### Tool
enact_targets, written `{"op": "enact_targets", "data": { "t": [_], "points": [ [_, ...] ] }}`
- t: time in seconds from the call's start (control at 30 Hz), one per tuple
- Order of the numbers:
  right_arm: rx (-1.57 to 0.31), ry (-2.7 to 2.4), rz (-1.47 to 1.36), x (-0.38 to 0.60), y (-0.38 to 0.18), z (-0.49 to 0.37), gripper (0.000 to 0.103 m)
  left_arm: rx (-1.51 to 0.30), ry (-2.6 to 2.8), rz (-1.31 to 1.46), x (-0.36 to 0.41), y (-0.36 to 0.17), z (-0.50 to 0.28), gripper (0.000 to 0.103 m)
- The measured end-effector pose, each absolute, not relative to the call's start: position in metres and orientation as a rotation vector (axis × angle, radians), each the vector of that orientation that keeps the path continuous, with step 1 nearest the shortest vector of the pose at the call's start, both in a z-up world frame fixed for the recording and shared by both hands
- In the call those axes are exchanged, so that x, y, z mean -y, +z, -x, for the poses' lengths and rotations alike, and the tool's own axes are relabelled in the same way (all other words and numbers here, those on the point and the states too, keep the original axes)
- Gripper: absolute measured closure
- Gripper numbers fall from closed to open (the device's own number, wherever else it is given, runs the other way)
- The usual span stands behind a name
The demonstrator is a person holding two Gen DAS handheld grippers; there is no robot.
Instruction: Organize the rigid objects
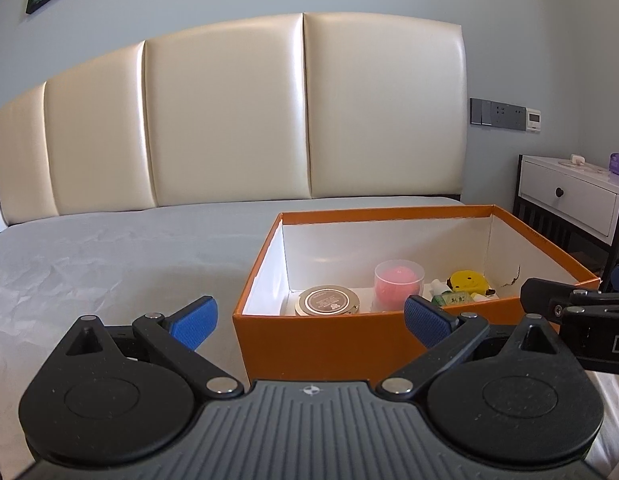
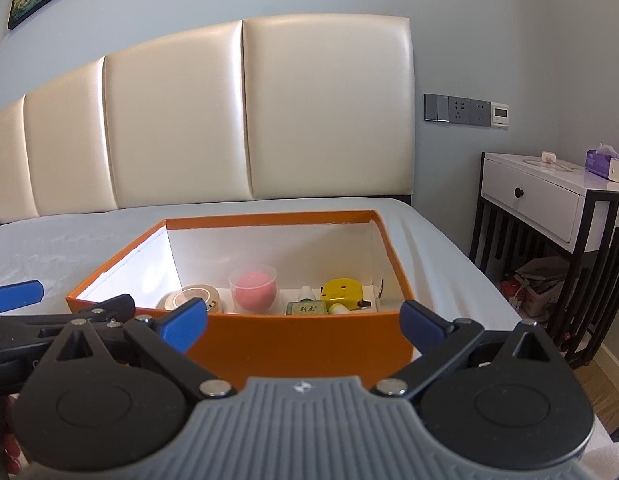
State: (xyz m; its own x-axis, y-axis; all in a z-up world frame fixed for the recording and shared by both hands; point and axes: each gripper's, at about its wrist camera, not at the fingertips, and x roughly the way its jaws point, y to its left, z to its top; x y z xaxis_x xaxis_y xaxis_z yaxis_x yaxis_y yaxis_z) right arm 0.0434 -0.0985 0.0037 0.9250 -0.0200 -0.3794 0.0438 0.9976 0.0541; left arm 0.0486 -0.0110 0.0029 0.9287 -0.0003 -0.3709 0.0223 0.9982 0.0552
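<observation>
1. An orange box (image 1: 321,344) with white inside walls sits on the bed (image 1: 109,256), near the bed's right edge.
2. The left gripper (image 1: 309,320) hangs just in front of the box's near wall. Its blue fingers (image 1: 193,320) are spread wide and hold nothing.
3. The right gripper (image 2: 303,324) hangs in front of the same wall, beside the left one. Its blue fingers (image 2: 423,326) are spread wide too, with nothing between them.
4. All the small things lie in a row on the box floor, close to the near wall.
5. At the left end is a round tin (image 1: 328,300) with a brown lid.
6. Next to it stands a clear cup (image 2: 254,286) with a pink ball inside.
7. Right of the cup lies a small green bottle (image 2: 306,307) with a white cap.
8. Beside the bottle is a yellow round thing (image 2: 343,289), maybe a tape measure; it is hard to tell.
9. A cream padded headboard (image 2: 181,128) stands behind the bed.
10. A white nightstand (image 2: 549,200) with one drawer stands to the right of the bed, with a purple tissue box (image 2: 601,162) on top.
</observation>
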Motion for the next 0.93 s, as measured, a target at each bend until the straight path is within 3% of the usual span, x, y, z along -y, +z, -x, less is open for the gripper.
{"op": "enact_targets", "data": {
  "t": [0.93],
  "points": [
    [-0.399, -0.04, -0.074, 0.1019, 0.003, -0.0442, 0.003, -0.402, -0.007, -0.055, 0.0086, 0.0024, -0.0512, 0.0]
  ]
}}
